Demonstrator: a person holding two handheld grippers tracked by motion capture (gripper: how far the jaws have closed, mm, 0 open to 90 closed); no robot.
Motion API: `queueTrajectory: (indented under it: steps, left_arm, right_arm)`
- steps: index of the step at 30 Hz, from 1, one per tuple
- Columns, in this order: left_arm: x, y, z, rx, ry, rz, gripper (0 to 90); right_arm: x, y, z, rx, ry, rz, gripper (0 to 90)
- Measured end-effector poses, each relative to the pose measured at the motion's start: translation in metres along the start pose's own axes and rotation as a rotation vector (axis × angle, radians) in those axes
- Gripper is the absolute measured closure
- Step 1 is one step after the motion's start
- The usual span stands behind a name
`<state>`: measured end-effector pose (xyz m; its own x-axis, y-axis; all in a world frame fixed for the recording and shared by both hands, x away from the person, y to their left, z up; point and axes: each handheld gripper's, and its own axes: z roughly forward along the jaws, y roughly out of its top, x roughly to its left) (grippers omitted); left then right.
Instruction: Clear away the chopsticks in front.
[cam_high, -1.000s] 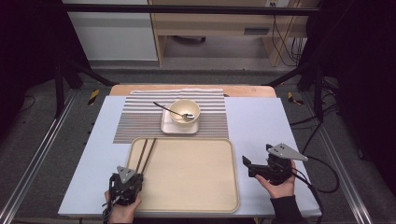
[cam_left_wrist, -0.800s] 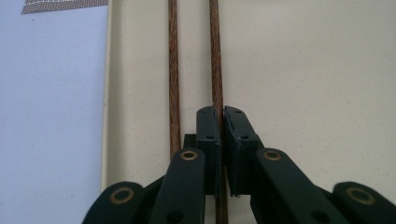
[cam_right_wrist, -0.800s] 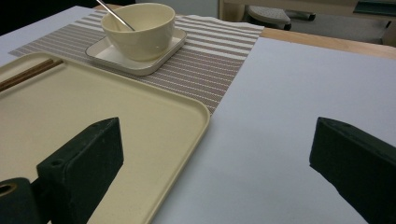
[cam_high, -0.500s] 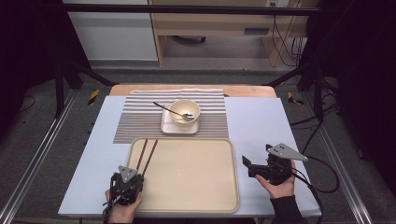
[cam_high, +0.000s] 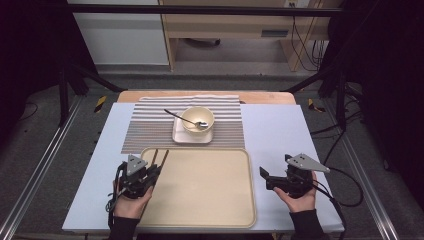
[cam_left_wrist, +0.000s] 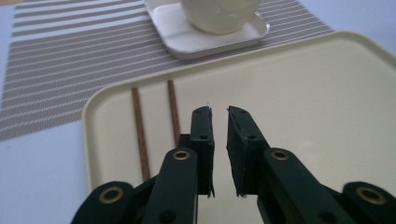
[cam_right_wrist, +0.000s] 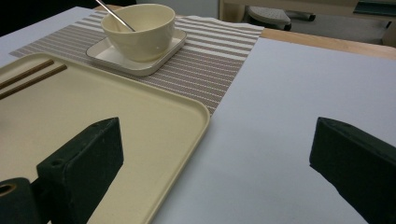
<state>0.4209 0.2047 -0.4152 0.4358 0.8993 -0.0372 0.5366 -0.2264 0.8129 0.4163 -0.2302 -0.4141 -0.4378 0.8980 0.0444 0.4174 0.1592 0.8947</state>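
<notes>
We hold the left gripper (cam_left_wrist: 218, 112), jaws nearly closed on nothing, over the tray (cam_high: 200, 220) beside two chopsticks (cam_left_wrist: 156, 116), the right gripper (cam_high: 263, 176) wide open; next, seemingly, grasping the chopsticks.

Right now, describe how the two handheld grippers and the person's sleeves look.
Both the left gripper and right gripper are black, each topped by a grey three-cornered plate. Their jaws are blocky black pads on arms with brass-coloured rivets. A black cable trails from each. The sleeves are dark.
</notes>
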Motion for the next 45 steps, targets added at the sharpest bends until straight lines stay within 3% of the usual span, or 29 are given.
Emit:
queueTrajectory:
  steps: [2, 6, 10, 13, 17, 20, 25, 31, 41, 45]
  left_arm:
    - [0.001, 0.005, 0.003, 0.008, -0.003, 0.047, 82.7]
    - [0.006, 0.009, 0.012, 0.034, -0.06, 0.092, 87.4]
    - [0.011, 0.006, 0.018, 0.054, -0.085, 0.163, 89.3]
    - [0.014, 0.0, 0.022, 0.071, -0.1, 0.192, 89.5]
    - [0.018, -0.012, 0.033, 0.111, -0.113, 0.204, 89.5]
    - [0.02, -0.016, 0.037, 0.115, -0.112, 0.188, 89.5]
    - [0.022, -0.02, 0.046, 0.148, -0.102, 0.23, 89.6]
    - [0.027, -0.025, 0.055, 0.173, -0.101, 0.222, 89.6]
    - [0.032, -0.027, 0.053, 0.185, -0.073, 0.222, 89.6]
    - [0.035, -0.027, 0.051, 0.18, -0.065, 0.202, 89.6]
  right_arm:
    - [0.0, 0.0, 0.0, 0.0, 0.001, 0.003, 3.0]
    - [0.0, 0.0, 0.0, 0.001, -0.001, -0.001, 3.0]
    - [0.0, 0.0, 0.0, 0.0, 0.0, 0.003, 3.0]
    - [0.0, 0.0, 0.0, 0.003, -0.003, -0.002, 3.0]
    - [0.001, -0.001, 0.002, 0.008, -0.003, -0.003, 3.0]
    - [0.001, -0.001, 0.003, 0.014, -0.005, -0.006, 3.1]
    - [0.002, -0.001, 0.003, 0.011, -0.002, -0.013, 3.1]
    - [0.002, -0.002, 0.003, 0.014, -0.003, -0.015, 3.2]
    - [0.002, -0.003, 0.004, 0.026, -0.007, -0.02, 3.1]
    - [0.003, -0.003, 0.004, 0.028, -0.006, -0.018, 3.1]
